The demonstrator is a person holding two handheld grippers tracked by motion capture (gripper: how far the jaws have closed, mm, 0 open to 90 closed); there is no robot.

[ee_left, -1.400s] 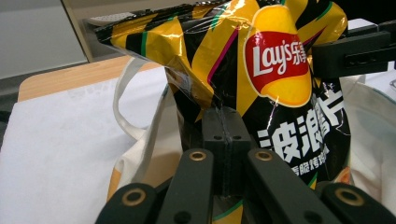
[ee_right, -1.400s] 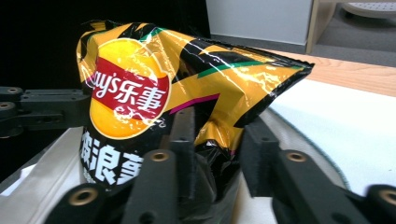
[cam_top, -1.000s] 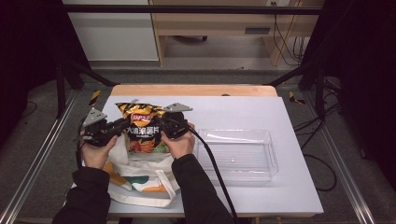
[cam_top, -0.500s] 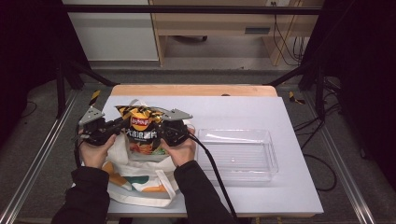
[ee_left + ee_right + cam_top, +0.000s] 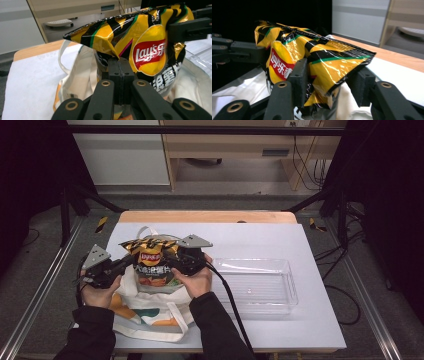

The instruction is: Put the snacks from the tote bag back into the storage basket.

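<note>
The yellow-and-black chip bag (image 5: 140, 42) carries a red "Lay's" logo (image 5: 149, 53) in white script, just above and to the right of the closed tips of the left gripper (image 5: 119, 65). Below the logo run large white Chinese characters, cut off and not legible. In the right gripper view the same logo (image 5: 280, 67) appears tilted, just left of the near finger (image 5: 299, 75).

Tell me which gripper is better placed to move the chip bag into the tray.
Probably the right gripper: its jaws straddle the Lay's chip bag on the side nearer the clear tray; the left gripper holds the far side.
</note>
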